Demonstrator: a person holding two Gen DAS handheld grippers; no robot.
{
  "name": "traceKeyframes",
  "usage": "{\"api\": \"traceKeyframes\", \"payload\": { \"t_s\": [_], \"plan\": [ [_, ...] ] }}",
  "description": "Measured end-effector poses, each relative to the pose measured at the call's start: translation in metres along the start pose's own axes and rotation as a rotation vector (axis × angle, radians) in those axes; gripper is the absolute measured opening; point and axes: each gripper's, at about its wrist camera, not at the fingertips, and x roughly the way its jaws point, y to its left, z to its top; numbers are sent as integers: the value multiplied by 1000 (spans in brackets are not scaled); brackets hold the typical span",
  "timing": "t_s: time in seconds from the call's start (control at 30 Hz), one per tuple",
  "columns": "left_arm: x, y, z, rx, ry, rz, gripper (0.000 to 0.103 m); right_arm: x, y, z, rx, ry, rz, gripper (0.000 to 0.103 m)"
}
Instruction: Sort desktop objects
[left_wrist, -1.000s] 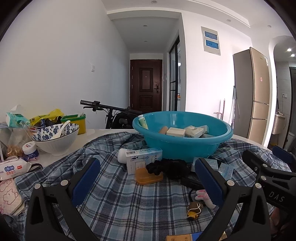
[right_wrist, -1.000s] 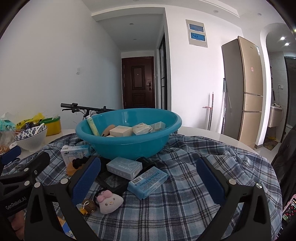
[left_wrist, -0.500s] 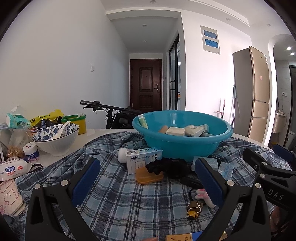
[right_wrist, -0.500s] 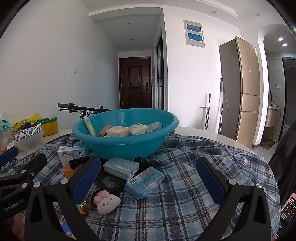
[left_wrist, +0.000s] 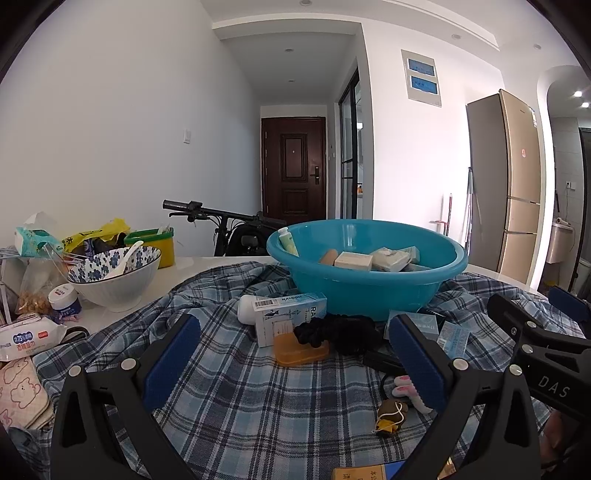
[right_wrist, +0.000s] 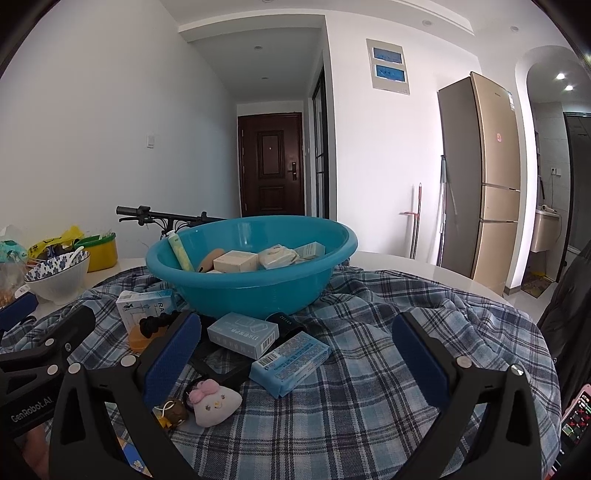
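A blue plastic basin (left_wrist: 369, 295) (right_wrist: 255, 291) holding several small boxes and a tube stands on a plaid cloth (left_wrist: 236, 398). In front of it lie a white-and-blue carton (left_wrist: 288, 321) (right_wrist: 144, 306), a black hair tie (left_wrist: 332, 332), an orange soap piece (left_wrist: 299, 350), two light blue boxes (right_wrist: 242, 334) (right_wrist: 290, 360), a pink-bowed plush (right_wrist: 214, 400) and a brown charm (left_wrist: 391, 415). My left gripper (left_wrist: 295, 358) is open and empty above the cloth. My right gripper (right_wrist: 295, 354) is open and empty, near the blue boxes.
At the left stand a patterned bowl with a spoon (left_wrist: 114, 277), a small jar (left_wrist: 64, 299), a wet-wipe pack (left_wrist: 26, 338), a yellow-green tub (left_wrist: 155, 243) and bags. A bicycle handlebar (left_wrist: 207, 212) is behind the table. A fridge (right_wrist: 484, 177) is at the right.
The right wrist view has shifted slightly, so the basin and boxes sit a little further left. The left gripper stays almost still. Both stay open.
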Motion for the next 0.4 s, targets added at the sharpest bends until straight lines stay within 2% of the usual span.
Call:
{"api": "traceKeyframes", "payload": {
  "t_s": [0.4],
  "plan": [
    [0, 0, -1, 5, 2, -2, 103, 2, 0, 0, -3, 11, -1, 103]
  ]
}}
